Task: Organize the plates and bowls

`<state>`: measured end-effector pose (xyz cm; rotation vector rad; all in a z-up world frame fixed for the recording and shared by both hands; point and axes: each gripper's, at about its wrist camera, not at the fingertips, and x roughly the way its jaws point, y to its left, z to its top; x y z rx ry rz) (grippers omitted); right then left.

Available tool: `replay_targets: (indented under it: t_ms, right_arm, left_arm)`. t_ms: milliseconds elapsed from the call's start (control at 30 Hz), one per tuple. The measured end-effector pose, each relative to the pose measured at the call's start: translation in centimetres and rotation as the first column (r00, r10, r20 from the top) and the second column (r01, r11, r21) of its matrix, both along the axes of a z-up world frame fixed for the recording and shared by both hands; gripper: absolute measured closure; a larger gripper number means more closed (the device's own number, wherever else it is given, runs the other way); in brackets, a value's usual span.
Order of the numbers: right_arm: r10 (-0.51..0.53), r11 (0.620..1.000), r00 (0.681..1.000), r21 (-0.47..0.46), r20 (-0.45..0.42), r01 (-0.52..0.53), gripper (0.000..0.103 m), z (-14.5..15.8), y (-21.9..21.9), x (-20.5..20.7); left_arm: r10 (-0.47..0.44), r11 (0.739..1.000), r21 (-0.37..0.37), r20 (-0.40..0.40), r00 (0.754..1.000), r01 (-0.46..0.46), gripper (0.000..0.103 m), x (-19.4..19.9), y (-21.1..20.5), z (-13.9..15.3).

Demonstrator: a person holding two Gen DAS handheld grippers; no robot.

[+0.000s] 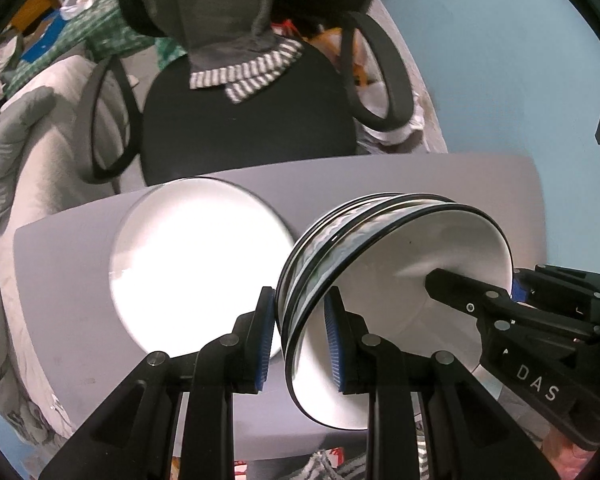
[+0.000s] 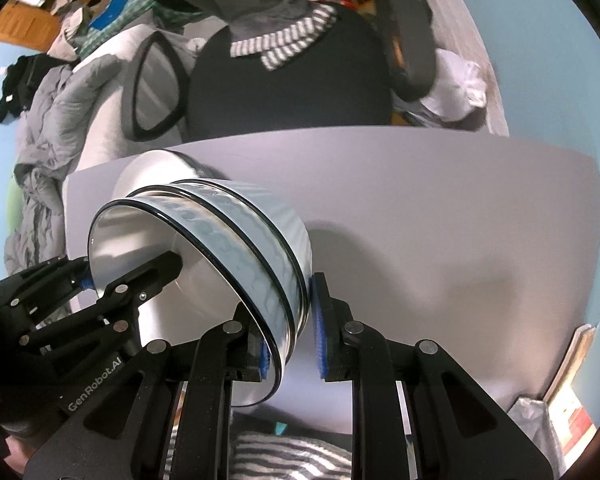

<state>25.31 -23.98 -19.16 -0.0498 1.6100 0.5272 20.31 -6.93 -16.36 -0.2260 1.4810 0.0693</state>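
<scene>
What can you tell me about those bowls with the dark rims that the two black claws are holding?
The bowls are a nested stack, at least two, glossy white inside like ceramic, with thin black rims and a pale blue wavy band outside. The stack is off the grey table, tilted on its side. The left gripper pinches the wall on one side, the right gripper on the opposite side, each with one finger inside. A white plate lies behind.

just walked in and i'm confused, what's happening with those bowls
A person is tidying dishes with a handheld gripper in each hand. Both grippers clamp opposite rims of the same stack of nested bowls: the left gripper on one side, the right gripper on the other. The stack hangs above the grey table. A white plate lies flat on the table beside it.
</scene>
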Motion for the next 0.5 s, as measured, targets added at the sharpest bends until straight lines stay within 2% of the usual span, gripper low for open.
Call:
replay_targets:
  t_ms: [300, 500]
  right_arm:
    - [0.063, 0.998, 0.998, -0.006, 0.003, -0.063, 0.085, 0.0, 6.1, -1.2]
    - [0.084, 0.996, 0.996, -0.027, -0.009, -0.085, 0.085, -0.8, 9.2, -1.8]
  left_arm:
    - [0.072, 0.997, 0.007, 0.002, 0.997, -0.072, 0.079, -2.0, 5.4, 0.5]
    - [0.092, 0.996, 0.004, -0.017, 0.996, -0.092, 0.079, -2.8, 8.1, -0.6]
